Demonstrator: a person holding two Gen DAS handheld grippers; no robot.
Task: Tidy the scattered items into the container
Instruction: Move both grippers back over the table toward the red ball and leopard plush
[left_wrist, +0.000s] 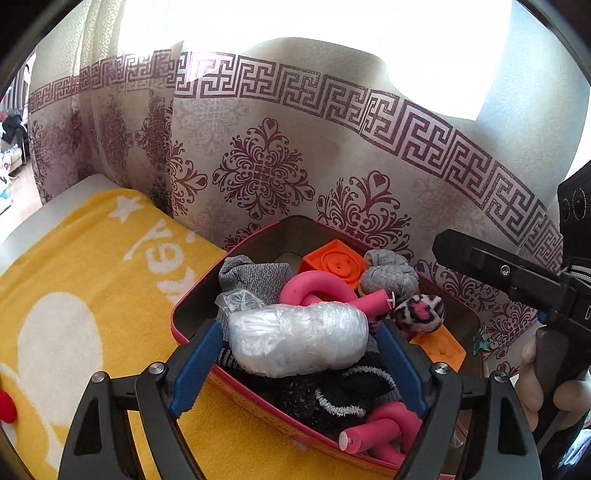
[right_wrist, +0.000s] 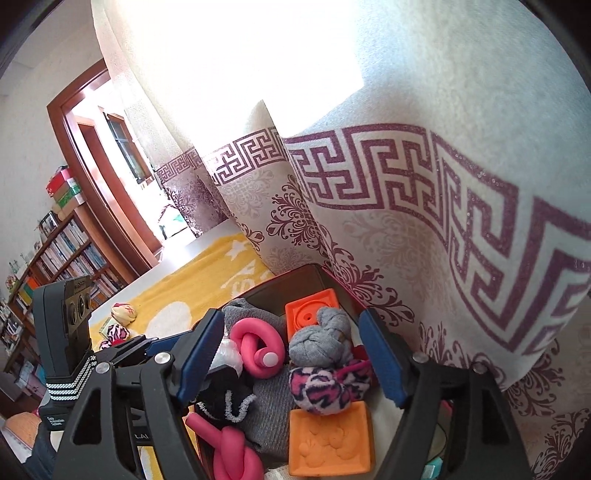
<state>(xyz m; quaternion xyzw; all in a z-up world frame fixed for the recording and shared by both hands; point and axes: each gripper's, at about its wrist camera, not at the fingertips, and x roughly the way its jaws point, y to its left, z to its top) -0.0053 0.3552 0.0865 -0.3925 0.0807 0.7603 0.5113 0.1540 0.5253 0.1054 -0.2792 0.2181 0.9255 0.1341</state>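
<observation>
Both claws released over the full box

Now, left wrist view: left gripper (left_wrist: 299, 354) spread wide either side of a plastic-wrapped bundle (left_wrist: 299, 341), blue pads clear of it; the bundle lies on top of the pile in the red container (left_wrist: 176, 314) on a yellow towel (left_wrist: 92, 258). Right wrist view: right gripper (right_wrist: 291, 354) released, nothing grasped, over a leopard scrunchie (right_wrist: 321, 386), grey knot (right_wrist: 321, 343) and pink foam roller (right_wrist: 256, 343) inside.

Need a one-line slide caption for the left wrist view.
Open left gripper hovers over the plastic-wrapped bundle atop the crowded red container on a yellow towel.
</observation>
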